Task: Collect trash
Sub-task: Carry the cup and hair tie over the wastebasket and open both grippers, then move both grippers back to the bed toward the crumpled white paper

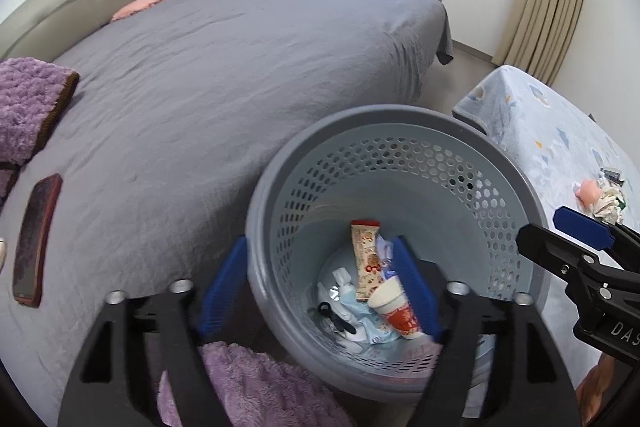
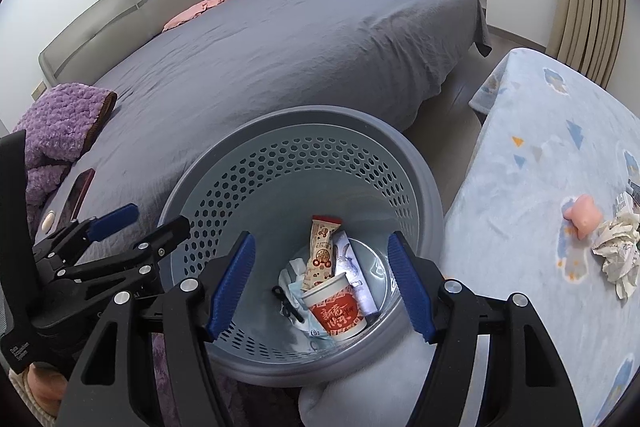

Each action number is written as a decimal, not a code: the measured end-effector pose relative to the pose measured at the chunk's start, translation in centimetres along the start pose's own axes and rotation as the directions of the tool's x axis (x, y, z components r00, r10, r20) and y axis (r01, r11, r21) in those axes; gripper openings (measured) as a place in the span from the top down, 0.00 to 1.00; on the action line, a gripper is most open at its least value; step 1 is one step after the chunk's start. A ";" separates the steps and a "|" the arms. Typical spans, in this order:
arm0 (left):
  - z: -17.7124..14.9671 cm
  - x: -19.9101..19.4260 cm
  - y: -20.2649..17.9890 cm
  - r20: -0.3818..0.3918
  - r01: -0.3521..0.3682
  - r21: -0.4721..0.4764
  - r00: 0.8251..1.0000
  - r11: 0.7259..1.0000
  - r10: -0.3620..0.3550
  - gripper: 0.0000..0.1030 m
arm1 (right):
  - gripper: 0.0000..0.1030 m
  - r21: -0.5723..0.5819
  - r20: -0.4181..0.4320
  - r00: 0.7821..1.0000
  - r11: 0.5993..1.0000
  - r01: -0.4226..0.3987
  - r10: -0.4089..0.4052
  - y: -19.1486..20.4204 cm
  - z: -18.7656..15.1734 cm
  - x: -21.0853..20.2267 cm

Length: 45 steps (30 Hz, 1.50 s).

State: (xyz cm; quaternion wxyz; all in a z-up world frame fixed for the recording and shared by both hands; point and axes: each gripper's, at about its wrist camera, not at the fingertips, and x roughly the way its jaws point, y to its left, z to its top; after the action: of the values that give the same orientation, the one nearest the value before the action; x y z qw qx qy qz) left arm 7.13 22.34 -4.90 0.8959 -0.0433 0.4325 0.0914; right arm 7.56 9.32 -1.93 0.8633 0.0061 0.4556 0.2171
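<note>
Now both grippers – left (image 1: pixel 320 287), right (image 2: pixel 322 287) – gape empty over the trash basket (image 1: pixel 400 131).

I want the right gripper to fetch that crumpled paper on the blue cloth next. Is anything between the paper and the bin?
Nothing visible blocks the way. The crumpled paper lies on the blue cloth, with a pink toy beside it on the bin's side but low. The bin stands open-topped alongside the cloth. The right gripper is open and empty.
</note>
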 end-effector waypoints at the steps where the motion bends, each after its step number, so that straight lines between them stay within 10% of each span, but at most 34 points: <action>1: 0.0 -0.3 0.1 0.008 -0.005 -0.002 1.000 1.000 0.005 0.24 | 0.36 -0.001 0.001 1.000 1.000 0.001 -0.001 0.0 -0.1 -0.1; 25: -0.9 -4.2 -0.7 0.063 -0.056 0.015 0.997 0.998 0.055 0.06 | 0.28 0.025 0.029 0.999 1.000 0.017 -0.018 -1.5 -3.2 -3.7; 45: -3.7 -5.9 -10.0 0.069 0.098 0.120 0.992 0.988 -0.107 0.06 | 0.28 0.182 0.044 0.984 0.970 0.160 -0.170 -10.8 -9.7 -9.9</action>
State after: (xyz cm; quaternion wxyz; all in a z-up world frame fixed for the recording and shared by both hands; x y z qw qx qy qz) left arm 2.69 11.25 -2.64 0.9161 -0.0098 0.4002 0.0216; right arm -0.94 -6.09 -2.05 0.8876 0.0516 0.4461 0.1027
